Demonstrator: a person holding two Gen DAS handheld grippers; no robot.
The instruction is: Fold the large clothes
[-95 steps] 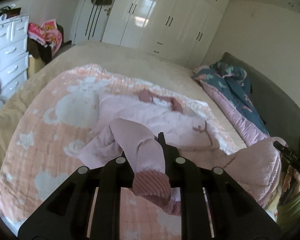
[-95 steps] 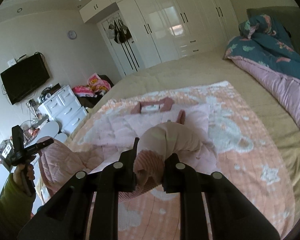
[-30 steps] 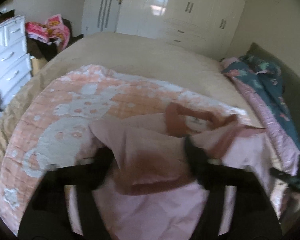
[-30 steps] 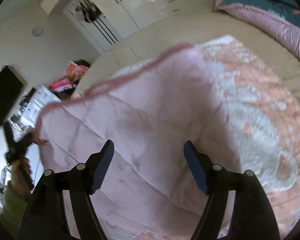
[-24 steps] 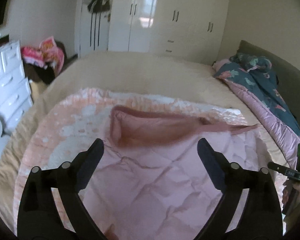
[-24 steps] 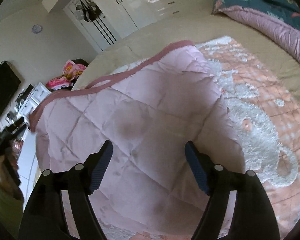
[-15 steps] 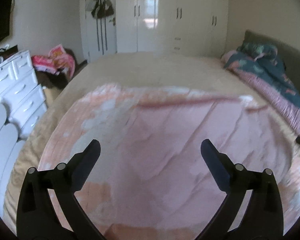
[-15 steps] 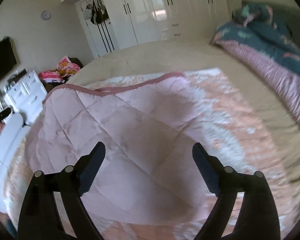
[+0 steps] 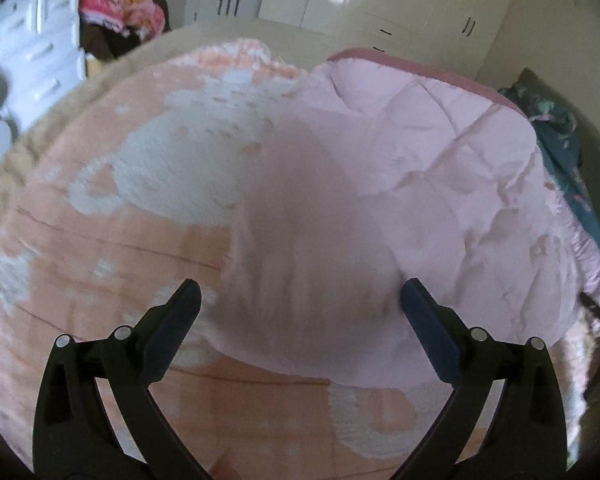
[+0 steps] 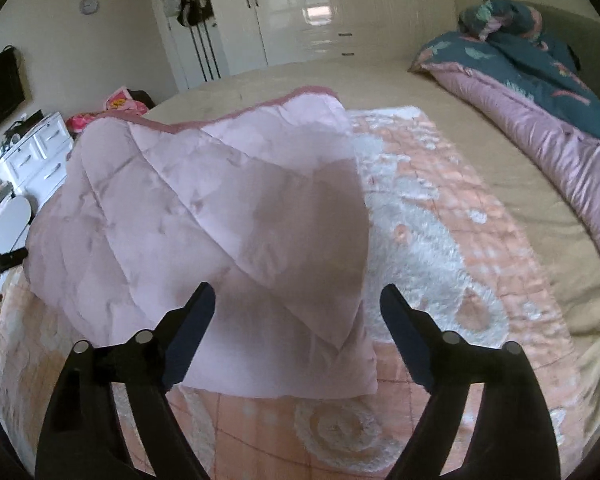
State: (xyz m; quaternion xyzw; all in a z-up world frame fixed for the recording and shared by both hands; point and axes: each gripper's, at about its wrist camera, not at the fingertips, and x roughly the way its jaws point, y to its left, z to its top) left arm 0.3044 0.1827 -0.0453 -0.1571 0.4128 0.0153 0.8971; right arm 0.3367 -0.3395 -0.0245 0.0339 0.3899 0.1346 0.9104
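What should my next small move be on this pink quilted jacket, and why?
Probably bring the right tongs down onto the near right corner of the pink quilted jacket to grip it for another fold. Both tongs hold nothing: the left tongs stand wide open, and the right ones are closing above the fabric. The jacket lies folded once on the peach blanket, still a broad slab.

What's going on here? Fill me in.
A person with a gripper in each hand is folding a pink quilted garment on a peach blanket spread over the bed. The garment lies doubled over, with its darker pink trim at the far edge. Both the left gripper and the right gripper hover above its near edge, holding nothing; the right's jaws are closing slightly.
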